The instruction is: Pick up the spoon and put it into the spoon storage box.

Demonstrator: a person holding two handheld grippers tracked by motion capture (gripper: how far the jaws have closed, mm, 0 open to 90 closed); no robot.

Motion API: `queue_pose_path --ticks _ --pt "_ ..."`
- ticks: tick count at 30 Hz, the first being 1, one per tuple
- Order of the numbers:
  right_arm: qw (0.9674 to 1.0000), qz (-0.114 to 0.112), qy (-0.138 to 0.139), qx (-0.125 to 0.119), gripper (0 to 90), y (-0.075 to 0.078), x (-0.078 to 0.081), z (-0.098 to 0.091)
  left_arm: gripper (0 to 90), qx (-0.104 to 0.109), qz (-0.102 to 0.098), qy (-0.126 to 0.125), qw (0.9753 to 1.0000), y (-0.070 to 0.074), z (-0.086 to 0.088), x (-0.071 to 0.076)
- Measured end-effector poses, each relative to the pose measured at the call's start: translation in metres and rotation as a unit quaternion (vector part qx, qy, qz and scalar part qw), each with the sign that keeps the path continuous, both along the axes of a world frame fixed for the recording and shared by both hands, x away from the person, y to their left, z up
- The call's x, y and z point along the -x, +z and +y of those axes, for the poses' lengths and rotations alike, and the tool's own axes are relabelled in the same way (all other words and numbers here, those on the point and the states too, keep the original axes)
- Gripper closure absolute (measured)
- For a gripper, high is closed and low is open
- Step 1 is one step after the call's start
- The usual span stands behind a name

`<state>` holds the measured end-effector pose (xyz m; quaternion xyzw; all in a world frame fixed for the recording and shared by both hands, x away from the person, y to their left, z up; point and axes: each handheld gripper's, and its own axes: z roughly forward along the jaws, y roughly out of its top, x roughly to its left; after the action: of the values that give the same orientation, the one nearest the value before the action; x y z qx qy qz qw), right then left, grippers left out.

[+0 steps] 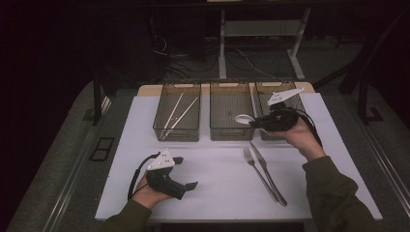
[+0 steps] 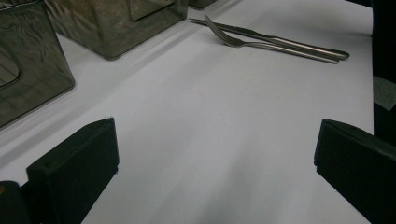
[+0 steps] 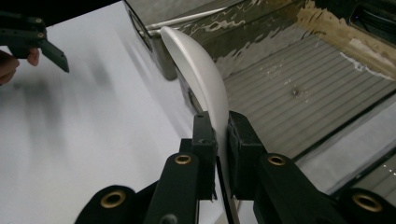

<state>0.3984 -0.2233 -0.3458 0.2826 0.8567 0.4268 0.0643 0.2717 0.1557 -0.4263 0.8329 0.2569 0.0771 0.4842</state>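
My right gripper (image 1: 257,123) is shut on a white spoon (image 1: 243,118), held in the air at the near edge of the middle bin (image 1: 229,128). In the right gripper view the spoon (image 3: 201,70) stands edge-on between the two jaws, its bowl over the middle bin's near wall (image 3: 261,28). My left gripper (image 1: 186,172) rests low over the white mat at front left, open, with nothing between its jaws; its view looks across bare mat. A metal fork (image 1: 258,171) and knife (image 1: 269,175) lie side by side on the mat at right; they show as fork (image 2: 261,43) and knife (image 2: 280,39) in the left gripper view.
Three clear bins stand in a row at the back of the white mat (image 1: 217,179). The left bin (image 1: 178,130) holds pale chopsticks (image 1: 180,115). The right bin (image 1: 261,92) is partly behind my right hand. Dark floor, cables and table legs lie beyond.
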Motion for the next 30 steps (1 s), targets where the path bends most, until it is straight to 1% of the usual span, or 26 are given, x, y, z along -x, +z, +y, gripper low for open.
queue_pose_path --ticks 1,5,9,10,14,17,18,19,22,25,27,30 --pt "1.0000 -0.003 0.001 -0.001 82.5 0.002 -0.003 0.002 0.0 -0.001 0.000 0.000 1.0000 0.000 0.000 0.000" --pt "1.0000 -0.004 0.000 -0.004 82.5 0.009 -0.015 0.010 0.0 -0.001 0.000 -0.001 1.0000 0.000 0.000 0.000" --pt "1.0000 -0.001 -0.004 0.003 82.5 0.009 -0.028 0.020 0.0 0.002 0.001 -0.001 1.0000 0.000 0.001 0.000" --pt "1.0000 0.002 -0.006 0.002 82.5 0.008 -0.031 0.022 0.0 0.005 0.002 0.000 1.0000 0.000 0.001 0.000" --pt "0.9998 0.009 -0.015 0.008 82.5 0.000 -0.044 0.030 0.0 0.002 -0.001 -0.003 1.0000 0.001 0.001 0.000" --pt "0.9996 0.018 -0.020 0.005 82.5 -0.008 -0.052 0.035 0.0 0.006 0.000 -0.001 1.0000 0.001 0.001 0.000" --pt "0.9995 0.021 -0.021 0.006 82.5 -0.010 -0.054 0.038 0.0 0.003 -0.001 -0.002 1.0000 0.001 0.002 0.000" --pt "0.9993 0.024 -0.026 0.012 82.5 -0.014 -0.057 0.041 0.0 0.003 -0.001 -0.003 1.0000 0.001 0.002 0.000" --pt "0.9989 0.032 -0.029 0.021 82.5 -0.020 -0.063 0.046 0.0 0.003 -0.002 -0.004 1.0000 0.001 0.001 0.000" --pt "0.9985 0.037 -0.032 0.023 82.5 -0.025 -0.069 0.052 0.0 0.005 0.000 -0.003 1.0000 0.001 0.002 0.000" --pt "0.9984 0.044 -0.032 0.019 82.5 -0.027 -0.070 0.056 0.0 0.004 -0.002 -0.004 1.0000 0.001 0.002 0.000" --pt "0.9981 0.048 -0.029 0.028 82.5 -0.032 -0.071 0.062 0.0 0.003 -0.002 -0.004 1.0000 0.002 0.002 0.000"
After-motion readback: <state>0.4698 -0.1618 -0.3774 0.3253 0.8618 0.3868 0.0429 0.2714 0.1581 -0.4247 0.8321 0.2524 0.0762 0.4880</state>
